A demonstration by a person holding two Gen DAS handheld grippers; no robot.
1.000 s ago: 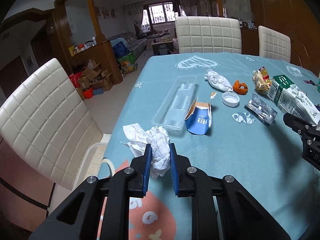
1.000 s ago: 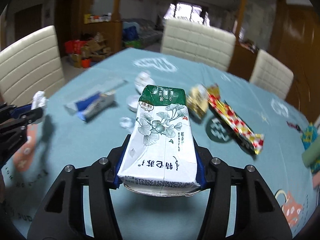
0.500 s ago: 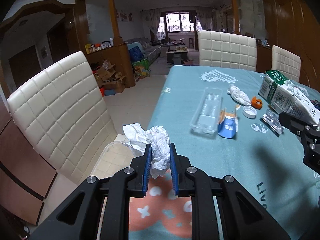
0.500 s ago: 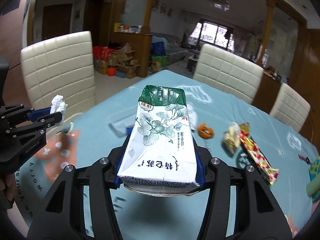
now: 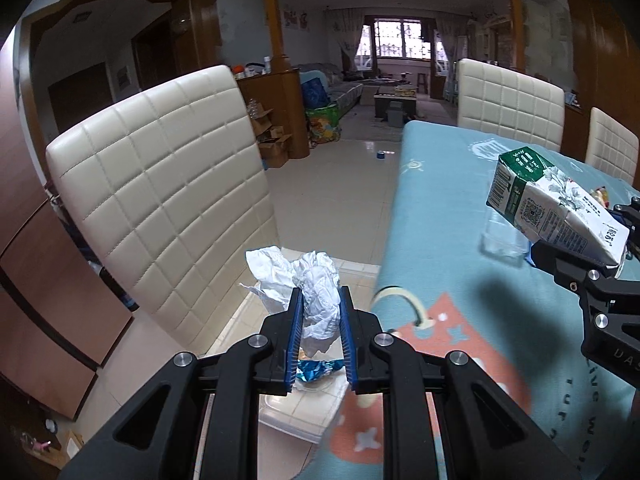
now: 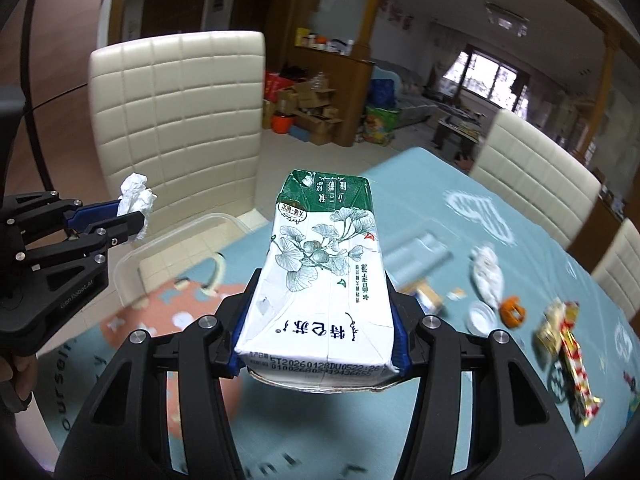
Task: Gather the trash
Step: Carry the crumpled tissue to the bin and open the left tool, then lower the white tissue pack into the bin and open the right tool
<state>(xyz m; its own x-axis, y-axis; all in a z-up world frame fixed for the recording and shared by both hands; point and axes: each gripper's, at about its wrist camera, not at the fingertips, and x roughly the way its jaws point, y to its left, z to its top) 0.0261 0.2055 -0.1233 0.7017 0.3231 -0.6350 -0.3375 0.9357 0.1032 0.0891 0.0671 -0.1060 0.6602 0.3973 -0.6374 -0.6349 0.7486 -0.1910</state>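
Note:
My left gripper point(image 5: 319, 312) is shut on a crumpled white tissue point(image 5: 316, 300) and holds it past the table's left edge, above a clear plastic bin point(image 5: 296, 412) on the floor with a blue wrapper inside. The bin's rim point(image 6: 168, 240) also shows in the right wrist view. My right gripper point(image 6: 320, 320) is shut on a green-and-white milk carton point(image 6: 324, 268), held above the teal tablecloth point(image 6: 280, 420). The carton point(image 5: 556, 212) shows at the right of the left wrist view, and the left gripper point(image 6: 132, 216) with the tissue point(image 6: 136, 196) shows at the left of the right wrist view.
A cream padded chair point(image 5: 160, 184) stands left of the bin. On the table lie a clear tray point(image 6: 420, 248), a white wad point(image 6: 488, 276), a cap point(image 6: 480, 316), orange peel point(image 6: 512, 312) and snack wrappers point(image 6: 568, 344). More chairs point(image 6: 532, 168) stand behind.
Both grippers have swung left, off the middle of the table toward its left edge. The tissue now hangs over the floor bin, and the carton has followed it.

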